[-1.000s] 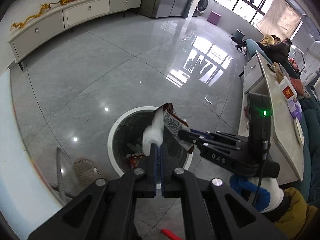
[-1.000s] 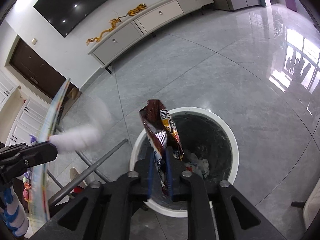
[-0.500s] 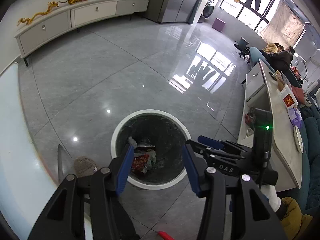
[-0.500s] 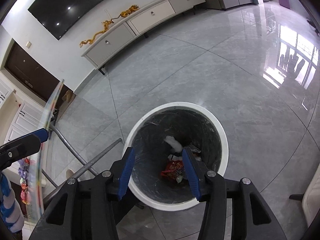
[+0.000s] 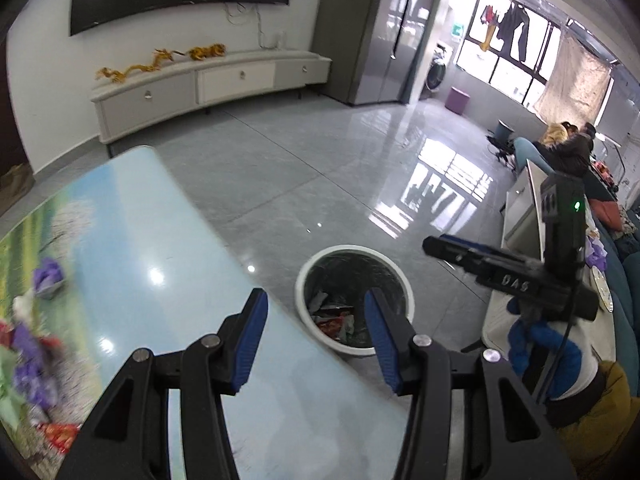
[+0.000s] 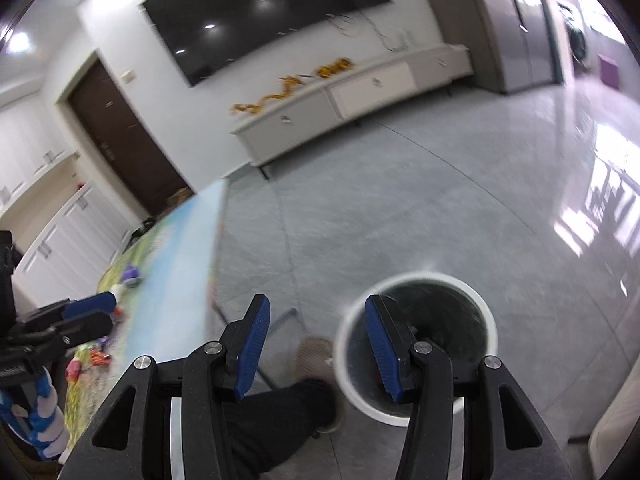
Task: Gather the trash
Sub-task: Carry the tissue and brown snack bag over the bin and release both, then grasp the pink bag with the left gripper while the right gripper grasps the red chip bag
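A round white trash bin (image 5: 354, 299) with a dark liner stands on the grey floor beside the table; wrappers (image 5: 334, 318) lie inside it. In the left wrist view my left gripper (image 5: 314, 338) is open and empty above the table edge, and the right gripper (image 5: 448, 250) shows at the right, above the bin. In the right wrist view my right gripper (image 6: 316, 346) is open and empty, with the bin (image 6: 418, 342) below and to its right. More trash, purple and red wrappers (image 5: 28, 340), lies on the table's left side. The left gripper (image 6: 86, 314) appears over that trash (image 6: 130, 274).
The table (image 5: 168, 280) has a glossy landscape-printed top. A person's dark trouser leg and shoe (image 6: 280, 416) stand by the bin. A long white cabinet (image 5: 208, 84) lines the far wall under a TV. A counter (image 5: 520, 216) and seated people (image 5: 568, 144) are at the right.
Both grippers held trash over the bin a second ago, opened and dropped it in. Since then both have risen and swung back toward the table, empty.
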Demonstrator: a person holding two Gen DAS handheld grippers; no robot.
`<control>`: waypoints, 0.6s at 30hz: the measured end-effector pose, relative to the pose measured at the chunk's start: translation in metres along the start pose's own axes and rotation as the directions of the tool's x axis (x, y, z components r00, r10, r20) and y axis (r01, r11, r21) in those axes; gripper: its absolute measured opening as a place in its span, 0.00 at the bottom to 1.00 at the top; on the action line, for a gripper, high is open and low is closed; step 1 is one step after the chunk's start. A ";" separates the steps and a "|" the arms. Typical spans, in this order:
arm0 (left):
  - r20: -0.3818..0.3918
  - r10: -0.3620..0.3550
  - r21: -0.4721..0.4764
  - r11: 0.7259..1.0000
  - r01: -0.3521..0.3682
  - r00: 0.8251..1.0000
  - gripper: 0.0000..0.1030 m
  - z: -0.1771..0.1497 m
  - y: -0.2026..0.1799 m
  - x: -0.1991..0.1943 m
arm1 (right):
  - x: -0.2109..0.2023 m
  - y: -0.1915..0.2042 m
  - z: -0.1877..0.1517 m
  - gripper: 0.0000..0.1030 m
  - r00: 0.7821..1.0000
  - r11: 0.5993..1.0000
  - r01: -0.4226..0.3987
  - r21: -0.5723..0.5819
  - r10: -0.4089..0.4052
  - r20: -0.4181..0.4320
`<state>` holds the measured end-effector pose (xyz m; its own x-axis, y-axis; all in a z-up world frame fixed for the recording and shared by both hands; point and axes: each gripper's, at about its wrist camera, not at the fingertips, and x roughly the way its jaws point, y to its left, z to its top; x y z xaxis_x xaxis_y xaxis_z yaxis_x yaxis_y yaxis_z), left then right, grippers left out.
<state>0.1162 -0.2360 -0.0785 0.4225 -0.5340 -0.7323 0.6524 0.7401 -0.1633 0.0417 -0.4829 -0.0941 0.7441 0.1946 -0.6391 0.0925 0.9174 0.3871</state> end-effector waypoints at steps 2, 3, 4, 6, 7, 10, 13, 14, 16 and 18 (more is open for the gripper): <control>0.031 0.048 -0.020 0.999 -0.047 0.998 0.47 -0.014 0.018 -0.024 | -0.003 0.026 0.004 0.47 0.999 0.998 -0.031 -0.046 0.032 0.008; 0.042 0.068 -0.031 0.997 -0.066 0.997 0.47 -0.021 0.026 -0.034 | -0.003 0.038 0.006 0.47 0.999 0.997 -0.047 -0.067 0.048 0.008; 0.052 0.087 -0.045 0.995 -0.085 0.995 0.47 -0.029 0.036 -0.044 | -0.003 0.051 0.008 0.47 0.998 0.994 -0.061 -0.089 0.062 0.006; 0.070 0.136 -0.088 0.988 -0.130 0.988 0.47 -0.046 0.059 -0.066 | 0.001 0.076 0.011 0.47 0.996 0.987 -0.092 -0.132 0.092 -0.004; 0.087 0.176 -0.118 0.979 -0.165 0.981 0.47 -0.059 0.076 -0.081 | 0.004 0.089 0.011 0.47 0.994 0.982 -0.111 -0.155 0.111 -0.013; 0.097 0.274 -0.203 0.947 -0.250 0.957 0.47 -0.088 0.120 -0.109 | 0.017 0.130 0.012 0.47 0.985 0.959 -0.169 -0.229 0.159 -0.059; 0.080 0.353 -0.303 0.900 -0.314 0.932 0.47 -0.123 0.171 -0.135 | 0.034 0.162 0.007 0.47 0.974 0.933 -0.218 -0.286 0.192 -0.116; 0.071 0.378 -0.323 0.884 -0.337 0.923 0.47 -0.131 0.185 -0.140 | 0.039 0.174 0.001 0.47 0.969 0.922 -0.238 -0.306 0.203 -0.142; 0.045 0.447 -0.365 0.840 -0.401 0.894 0.47 -0.156 0.217 -0.155 | 0.055 0.196 -0.008 0.47 0.953 0.897 -0.285 -0.338 0.226 -0.204; 0.019 0.503 -0.394 0.798 -0.456 0.864 0.47 -0.180 0.239 -0.169 | 0.071 0.219 -0.021 0.47 0.939 0.872 -0.315 -0.374 0.228 -0.258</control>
<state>0.0877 0.1052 -0.1127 0.7051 -0.0966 -0.7025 0.0801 0.9952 -0.0564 0.1009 -0.2607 -0.0679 0.5489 0.4813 -0.6834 -0.4010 0.8690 0.2900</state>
